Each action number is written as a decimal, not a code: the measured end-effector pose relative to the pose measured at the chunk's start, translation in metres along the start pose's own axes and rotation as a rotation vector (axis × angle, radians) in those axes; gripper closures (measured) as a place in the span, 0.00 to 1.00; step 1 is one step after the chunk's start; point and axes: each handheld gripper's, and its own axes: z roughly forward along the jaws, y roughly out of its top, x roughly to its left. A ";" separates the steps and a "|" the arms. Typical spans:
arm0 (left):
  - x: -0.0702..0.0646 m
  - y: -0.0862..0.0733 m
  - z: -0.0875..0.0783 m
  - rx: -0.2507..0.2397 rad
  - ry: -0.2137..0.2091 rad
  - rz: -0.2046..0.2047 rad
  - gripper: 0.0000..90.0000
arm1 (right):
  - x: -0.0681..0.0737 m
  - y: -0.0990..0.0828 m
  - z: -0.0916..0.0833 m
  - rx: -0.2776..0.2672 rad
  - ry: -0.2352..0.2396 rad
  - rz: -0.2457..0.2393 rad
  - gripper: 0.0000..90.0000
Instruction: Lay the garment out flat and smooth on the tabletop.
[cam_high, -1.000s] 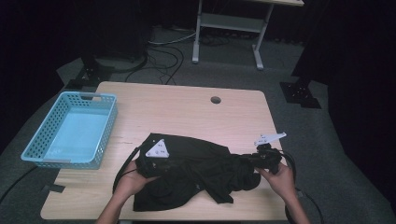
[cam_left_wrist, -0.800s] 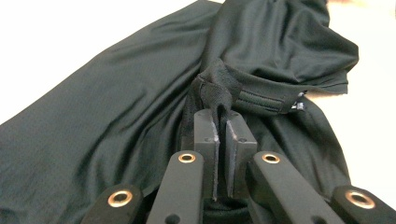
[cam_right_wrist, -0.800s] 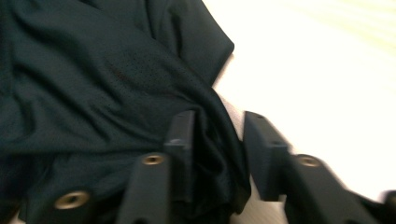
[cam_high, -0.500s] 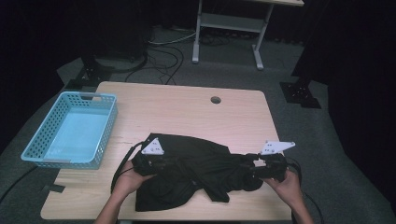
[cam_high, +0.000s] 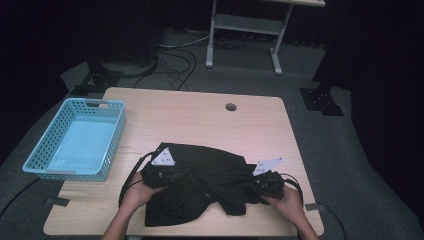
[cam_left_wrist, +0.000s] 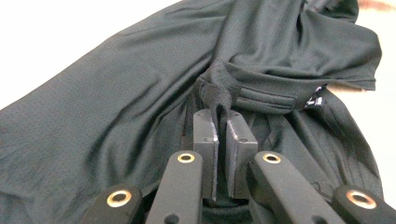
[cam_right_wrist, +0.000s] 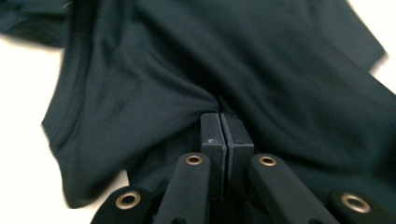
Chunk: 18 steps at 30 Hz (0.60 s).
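The right gripper (cam_high: 256, 184) has slid toward six o'clock, near the wooden table (cam_high: 200, 120) edge; both it and the left gripper (cam_high: 162, 176) pinch the crumpled black mesh-fabric shirt (cam_high: 200, 185); open tabletop lies toward twelve o'clock.

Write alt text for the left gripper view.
The left gripper is shut on a bunched fold beside the collar of a dark shirt, which lies rumpled on a pale table. A small label shows at the collar's right end.

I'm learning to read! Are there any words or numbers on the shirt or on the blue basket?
No text can be read.
Neck tag on the black shirt: small white marks, too blurred to read.
Blue basket: no label visible.
Grey plates on the tongs: dark marks, too small to read.
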 end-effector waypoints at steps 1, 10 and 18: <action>0.001 -0.001 0.000 -0.002 0.003 -0.006 0.95 | -0.006 -0.001 -0.001 -0.009 -0.005 0.031 1.00; 0.007 -0.006 0.004 0.010 0.017 -0.027 0.94 | -0.029 -0.015 -0.006 -0.057 -0.014 0.133 0.85; 0.012 -0.005 0.006 0.020 0.024 -0.040 0.93 | 0.011 -0.014 -0.031 -0.150 -0.004 -0.094 0.63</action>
